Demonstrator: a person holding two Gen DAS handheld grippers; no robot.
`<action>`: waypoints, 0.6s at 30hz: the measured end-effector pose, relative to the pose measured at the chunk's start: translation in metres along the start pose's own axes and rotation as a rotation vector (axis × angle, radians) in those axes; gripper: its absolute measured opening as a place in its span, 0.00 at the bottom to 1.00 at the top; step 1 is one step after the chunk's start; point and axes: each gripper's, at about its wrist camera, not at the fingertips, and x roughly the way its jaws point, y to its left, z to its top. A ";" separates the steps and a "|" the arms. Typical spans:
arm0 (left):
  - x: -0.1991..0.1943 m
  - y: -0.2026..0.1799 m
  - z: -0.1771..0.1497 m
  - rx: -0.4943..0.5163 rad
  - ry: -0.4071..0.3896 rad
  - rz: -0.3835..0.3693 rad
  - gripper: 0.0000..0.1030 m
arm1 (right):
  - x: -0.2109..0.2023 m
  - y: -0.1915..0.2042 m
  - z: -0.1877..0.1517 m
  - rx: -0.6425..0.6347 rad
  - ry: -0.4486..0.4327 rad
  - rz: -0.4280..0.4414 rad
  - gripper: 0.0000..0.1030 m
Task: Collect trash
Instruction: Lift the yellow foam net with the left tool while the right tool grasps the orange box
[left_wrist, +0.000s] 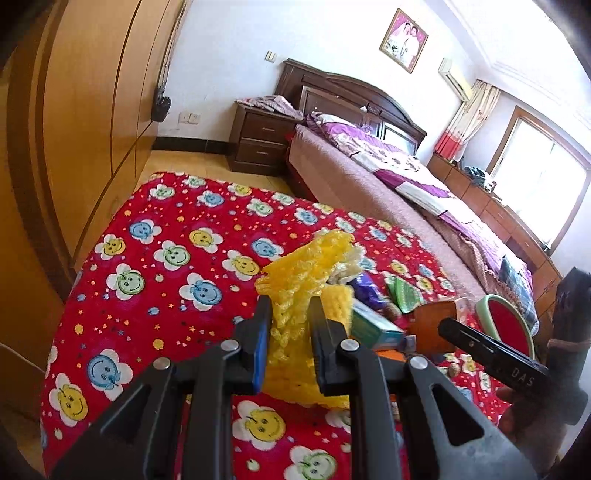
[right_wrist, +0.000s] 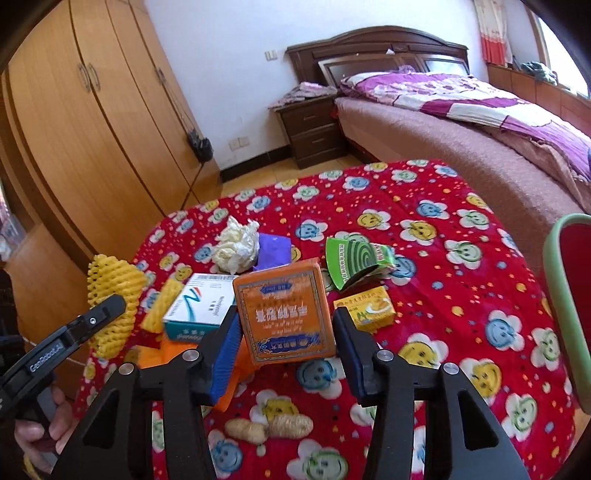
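Observation:
My left gripper (left_wrist: 291, 328) is shut on a yellow foam fruit net (left_wrist: 303, 273), which hangs above the red smiley-print tablecloth (left_wrist: 166, 266). In the right wrist view the same net (right_wrist: 110, 291) shows at the far left. My right gripper (right_wrist: 286, 332) has an orange box (right_wrist: 284, 314) standing upright between its blue pads, and both pads press on the box's sides. The trash pile around it holds a crumpled tissue (right_wrist: 236, 247), a purple wrapper (right_wrist: 275, 249), a green mosquito-coil box (right_wrist: 354, 262), a small yellow box (right_wrist: 365, 308) and a white-and-teal box (right_wrist: 195, 310).
Peanut shells (right_wrist: 269, 428) lie near the table's front. A strip of yellow foam (right_wrist: 162, 306) lies beside the teal box. A red chair with a green rim (right_wrist: 565, 295) stands at the right. Wardrobe (right_wrist: 92, 147) to the left, bed (right_wrist: 461, 122) behind.

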 end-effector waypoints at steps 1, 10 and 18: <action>-0.002 -0.002 0.000 0.000 -0.003 -0.003 0.19 | -0.008 0.000 -0.001 0.005 -0.013 0.004 0.45; -0.024 -0.022 -0.008 -0.010 0.000 -0.041 0.19 | -0.051 -0.008 -0.010 0.028 -0.078 0.033 0.45; -0.032 -0.043 -0.016 0.009 0.017 -0.064 0.19 | -0.082 -0.022 -0.023 0.051 -0.129 0.040 0.45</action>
